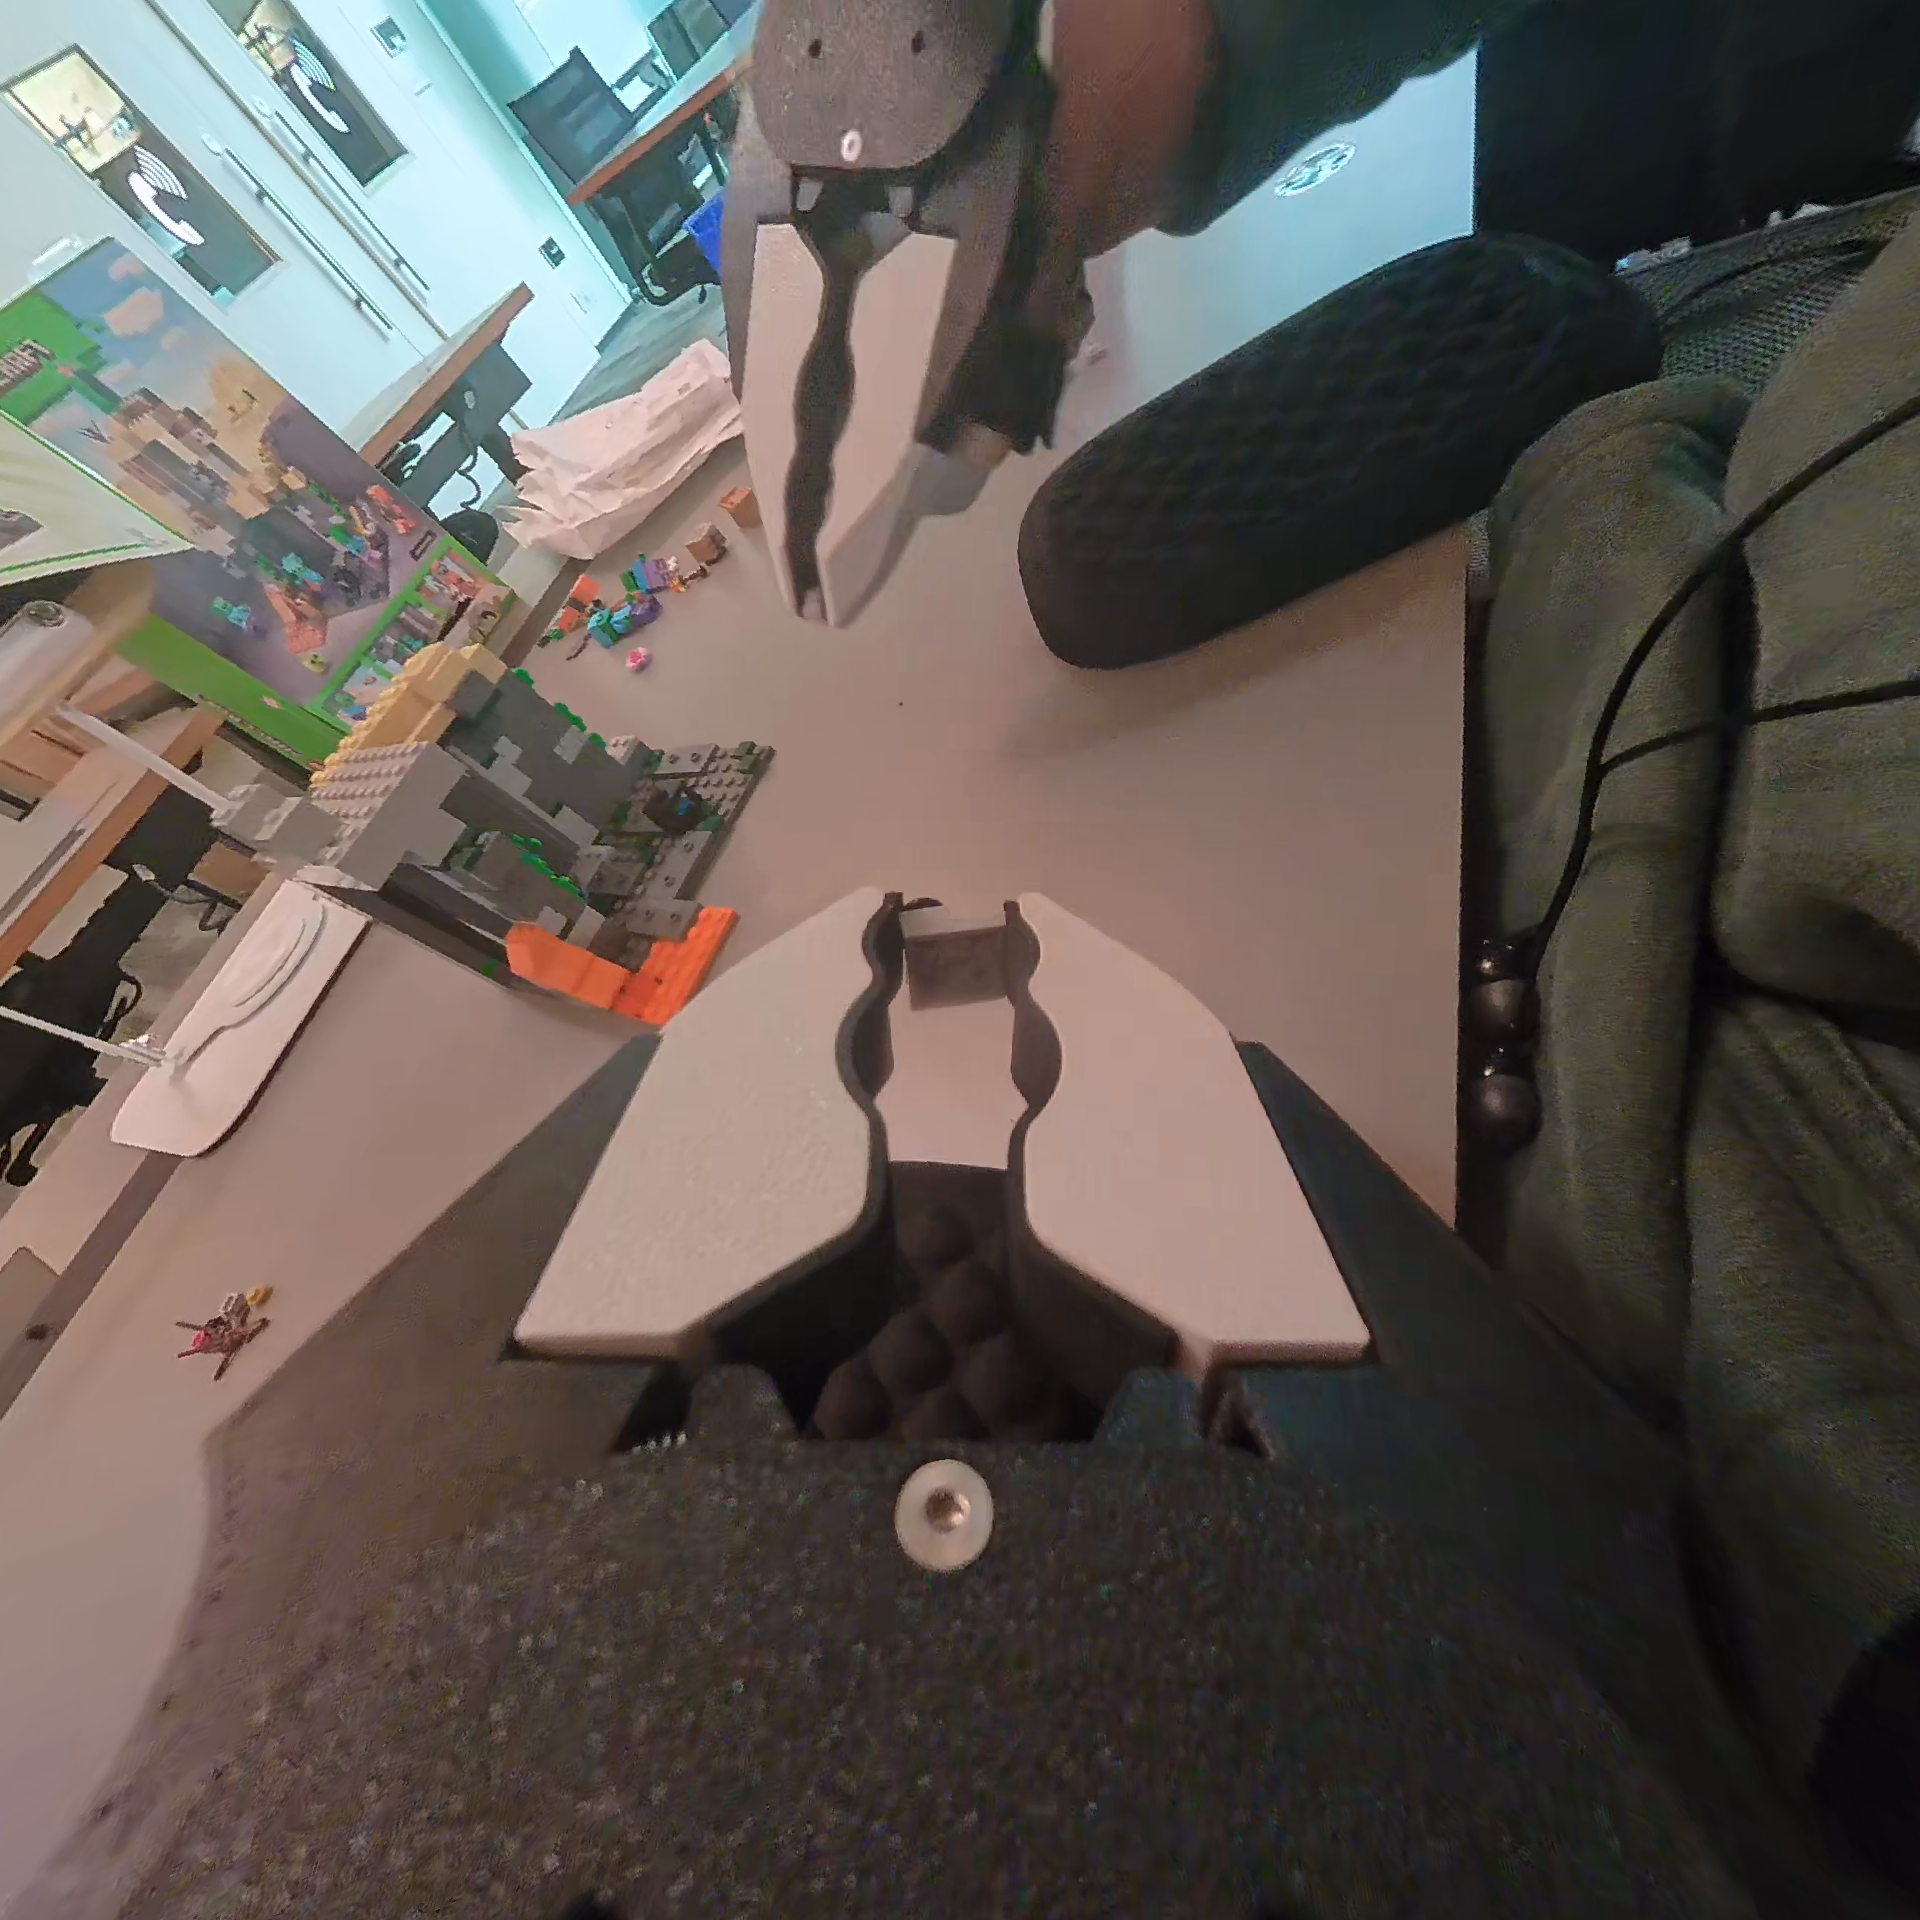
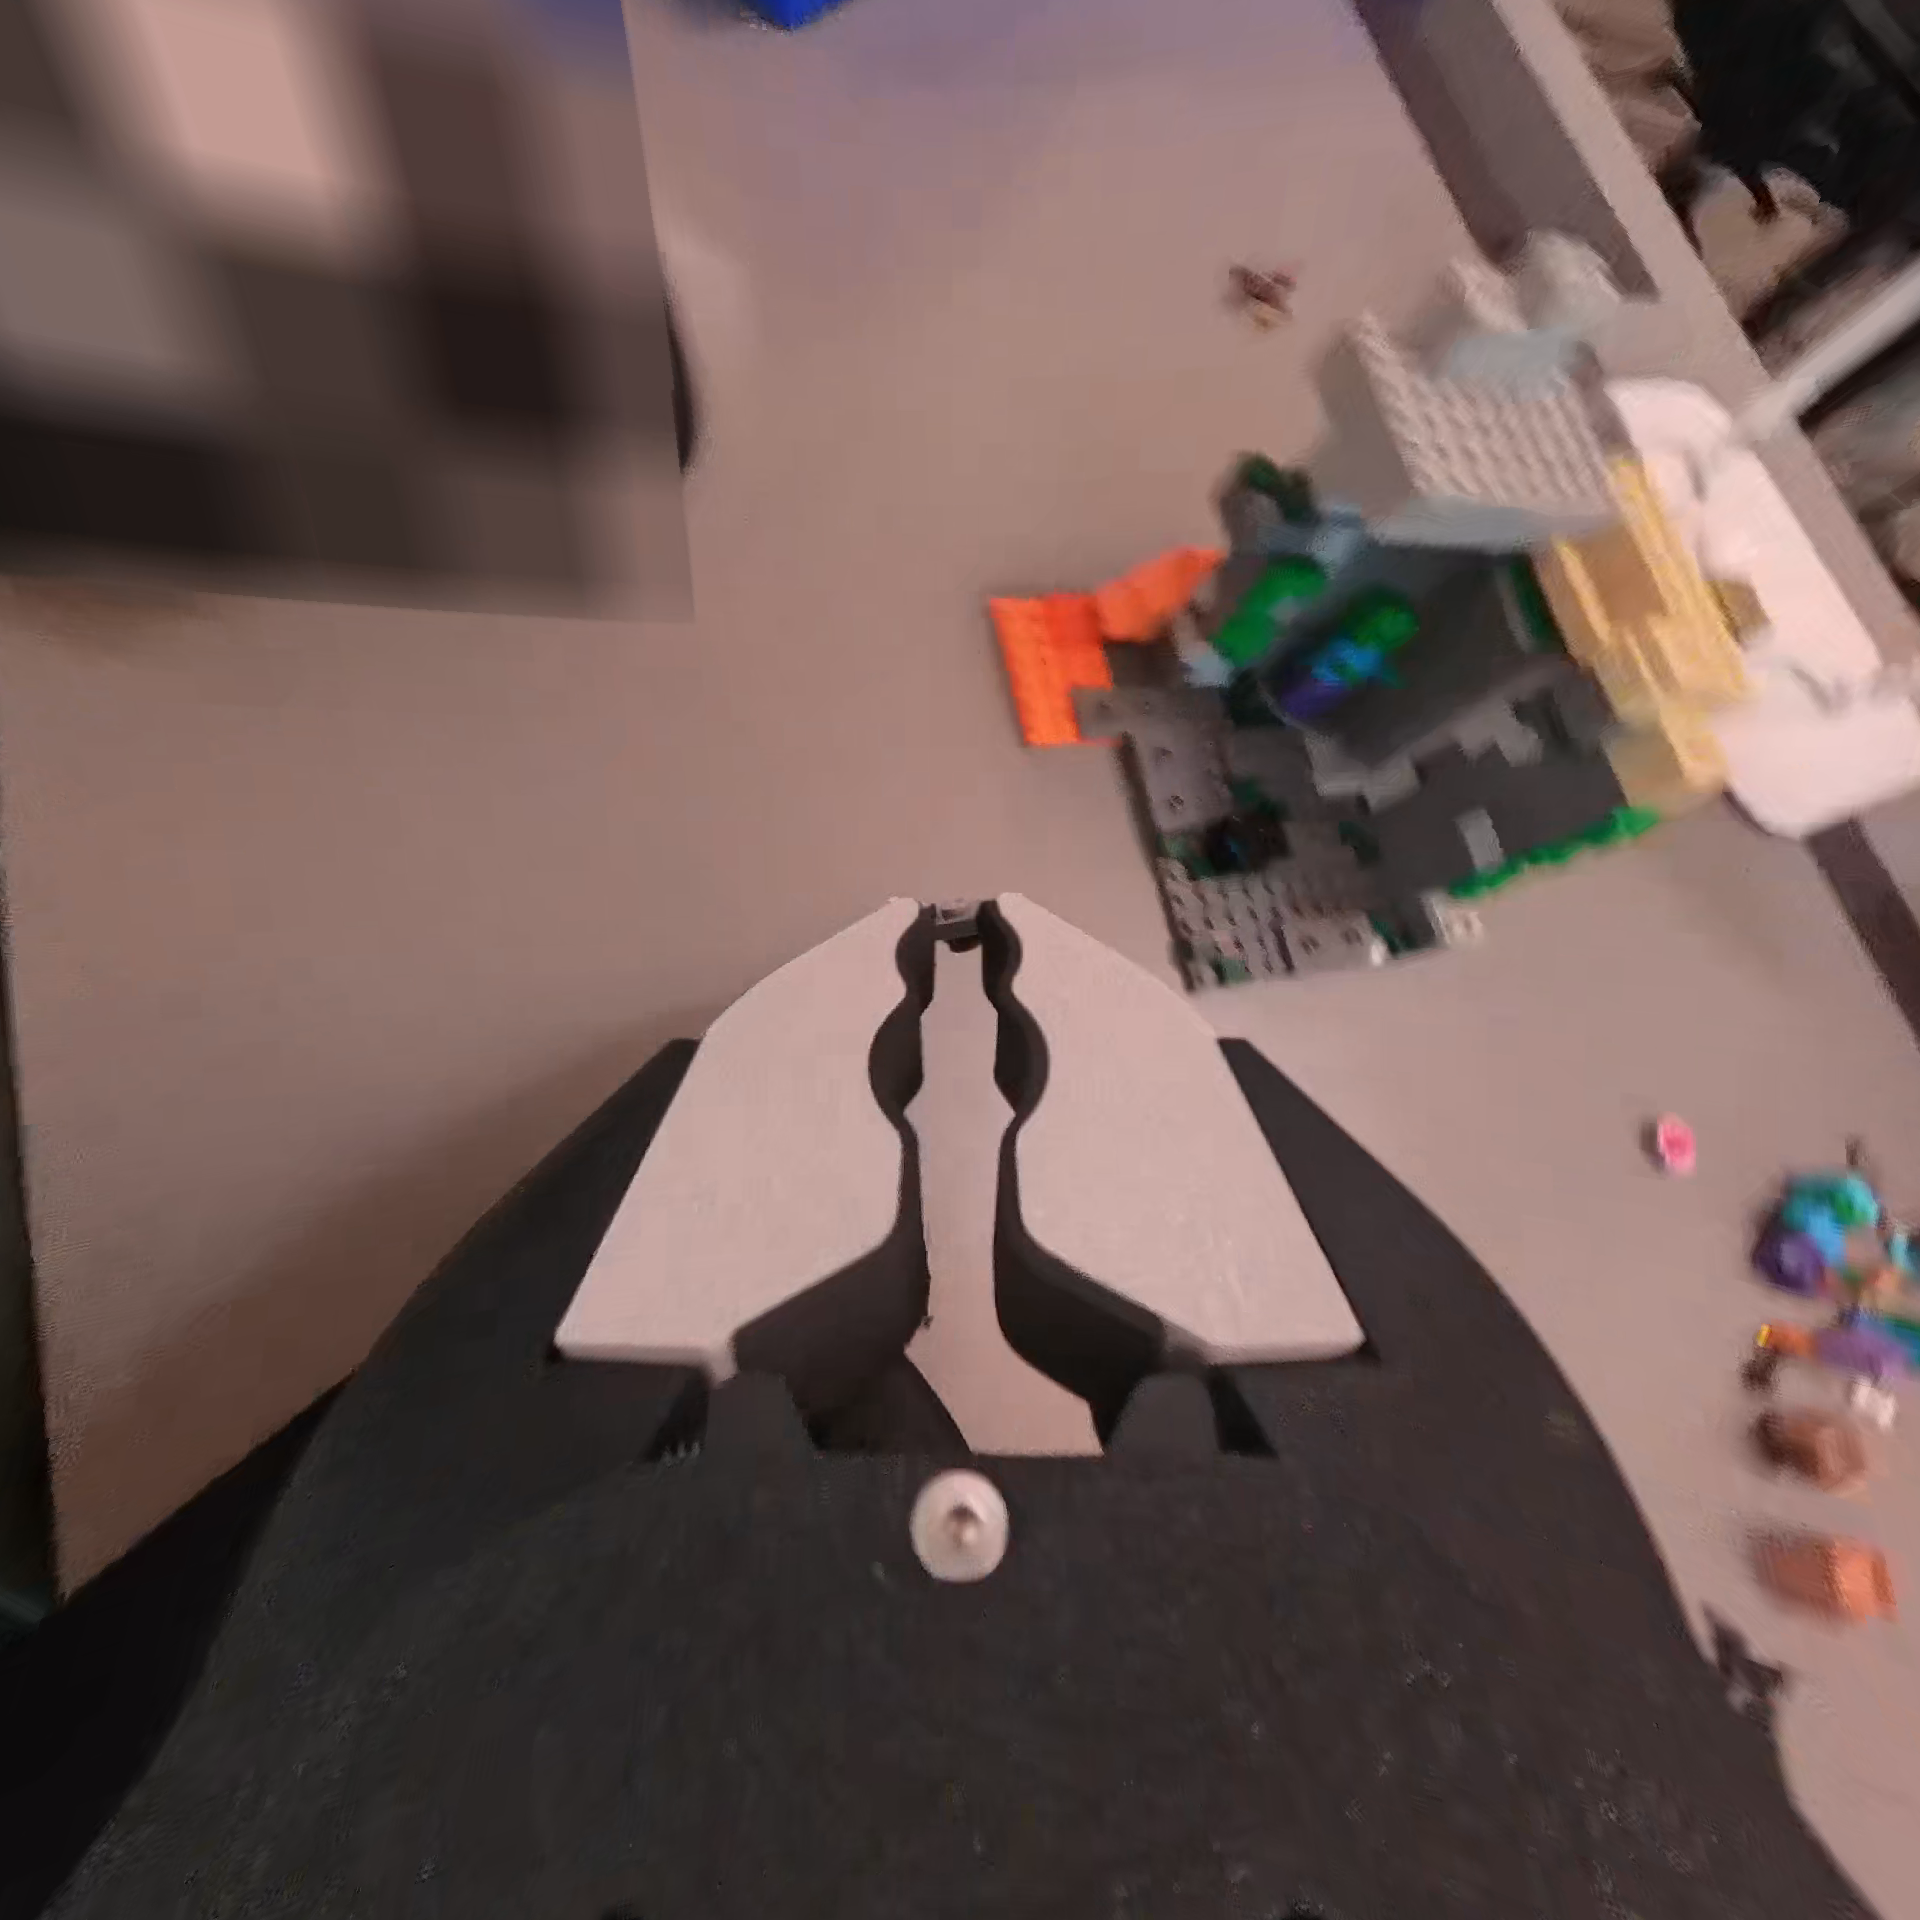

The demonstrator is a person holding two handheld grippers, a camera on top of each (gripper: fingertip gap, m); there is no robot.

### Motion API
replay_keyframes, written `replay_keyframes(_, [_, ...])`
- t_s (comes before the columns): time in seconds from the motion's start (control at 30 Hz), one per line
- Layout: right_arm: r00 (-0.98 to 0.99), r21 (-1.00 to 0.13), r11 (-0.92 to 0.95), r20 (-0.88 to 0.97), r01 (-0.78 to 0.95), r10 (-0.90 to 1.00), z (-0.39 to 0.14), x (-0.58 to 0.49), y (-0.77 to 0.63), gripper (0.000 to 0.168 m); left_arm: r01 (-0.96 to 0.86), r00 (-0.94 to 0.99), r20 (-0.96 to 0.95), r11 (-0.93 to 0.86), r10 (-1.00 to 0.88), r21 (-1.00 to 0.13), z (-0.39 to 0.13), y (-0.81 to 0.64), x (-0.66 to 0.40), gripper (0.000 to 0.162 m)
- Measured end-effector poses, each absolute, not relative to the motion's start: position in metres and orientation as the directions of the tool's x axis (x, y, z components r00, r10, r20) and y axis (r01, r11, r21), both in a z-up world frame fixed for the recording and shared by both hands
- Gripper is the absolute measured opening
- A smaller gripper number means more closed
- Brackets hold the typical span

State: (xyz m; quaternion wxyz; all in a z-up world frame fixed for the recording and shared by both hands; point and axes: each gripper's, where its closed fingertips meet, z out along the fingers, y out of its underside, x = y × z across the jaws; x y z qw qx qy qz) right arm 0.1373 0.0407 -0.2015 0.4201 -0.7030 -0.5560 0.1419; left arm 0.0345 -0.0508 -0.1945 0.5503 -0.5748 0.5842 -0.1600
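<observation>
Left wrist view: left hand-held gripper (image 1: 954, 914) pinches a flat grey brick (image 1: 954, 961), beside the brick model (image 1: 540, 842) on the counter (image 1: 1091, 779). Right hand-held gripper (image 2: 961, 912) pinches a tiny grey piece (image 2: 958, 918) near that model.

Grey table (image 1: 1039, 831) carries everything here. Brick-built model (image 1: 540, 831) sits on it, grey & tan walls, green bits, dark studded baseplate w/ an orange section (image 1: 623, 961) at one corner. Just behind the model, a white flat stand base (image 1: 239, 1029) near the table edge. Farther back, a cluster of small coloured brick pieces (image 1: 618, 613), purple/teal/green, w/ a pink bit (image 1: 639, 657) a little apart & two brown pieces (image 1: 722, 525) close by. Crumpled white paper bags (image 1: 623, 447) lie beyond those. Printed set box (image 1: 239, 540) stands along the far side. One tiny dark-and-pink piece (image 1: 223, 1335) lies alone, well apart from the rest.
</observation>
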Motion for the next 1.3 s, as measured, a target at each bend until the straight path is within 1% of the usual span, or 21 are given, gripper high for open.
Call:
replay_keyframes(0.1, [0.51,-0.8,-0.173,0.184,0.575,0.841,-0.201,0.16,0.067,0.008,-0.496,0.27,-0.461,0.288,-0.845,-0.819,-0.195,-0.049,0.035,0.018])
replay_keyframes(0.3, [0.673,-0.782,-0.324,0.159,0.532,0.722,-0.22,0.209,0.1,0.009,-0.498,0.277,-0.462,0.285,-0.843,-0.819,-0.197,-0.048,0.036,0.018])
replay_keyframes(0.33, [0.689,-0.78,-0.339,0.158,0.526,0.707,-0.222,0.217,0.102,0.009,-0.498,0.277,-0.462,0.285,-0.843,-0.819,-0.197,-0.047,0.036,0.018])
replay_keyframes(0.4, [0.716,-0.775,-0.36,0.166,0.52,0.678,-0.225,0.231,0.106,0.019,-0.496,0.278,-0.459,0.283,-0.844,-0.821,-0.197,-0.047,0.036,0.018])
replay_keyframes(0.57, [0.757,-0.79,-0.382,0.152,0.479,0.635,-0.221,0.256,0.104,0.035,-0.494,0.279,-0.457,0.282,-0.845,-0.823,-0.196,-0.046,0.036,0.018])
replay_keyframes(0.67, [0.755,-0.826,-0.367,0.102,0.427,0.648,-0.21,0.253,0.096,0.035,-0.487,0.283,-0.458,0.285,-0.843,-0.825,-0.195,-0.044,0.038,0.018])
replay_keyframes(0.73, [0.72,-0.855,-0.34,0.055,0.392,0.692,-0.199,0.239,0.086,0.031,-0.478,0.29,-0.462,0.291,-0.838,-0.829,-0.192,-0.043,0.041,0.018])
replay_keyframes(0.8, [0.667,-0.883,-0.318,-0.007,0.345,0.745,-0.187,0.217,0.072,0.031,-0.465,0.296,-0.465,0.299,-0.834,-0.833,-0.187,-0.042,0.044,0.018])
replay_keyframes(0.9, [0.541,-0.91,-0.342,-0.17,0.235,0.824,-0.168,0.175,0.045,0.028,-0.428,0.312,-0.478,0.327,-0.822,-0.842,-0.177,-0.041,0.051,0.018])
replay_keyframes(0.97, [0.417,-0.909,-0.384,-0.29,0.163,0.862,-0.155,0.144,0.023,0.027,-0.403,0.32,-0.493,0.354,-0.809,-0.844,-0.169,-0.04,0.056,0.018])
replay_keyframes(1.03, [0.285,-0.894,-0.433,-0.387,0.117,0.877,-0.146,0.115,0.002,0.027,-0.379,0.334,-0.507,0.379,-0.795,-0.844,-0.161,-0.04,0.06,0.018])
replay_keyframes(1.13, [0.119,-0.853,-0.512,-0.5,0.103,0.858,-0.14,0.084,-0.022,0.027,-0.338,0.357,-0.518,0.41,-0.777,-0.847,-0.148,-0.039,0.063,0.018])
replay_keyframes(1.23, [-0.004,-0.801,-0.592,-0.595,0.093,0.804,-0.139,0.065,-0.035,0.027,-0.28,0.368,-0.523,0.445,-0.769,-0.851,-0.136,-0.043,0.064,0.018])
replay_keyframes(1.3, [-0.101,-0.747,-0.658,-0.665,0.095,0.74,-0.135,0.056,-0.044,0.026,-0.259,0.37,-0.523,0.455,-0.768,-0.852,-0.133,-0.045,0.064,0.018])
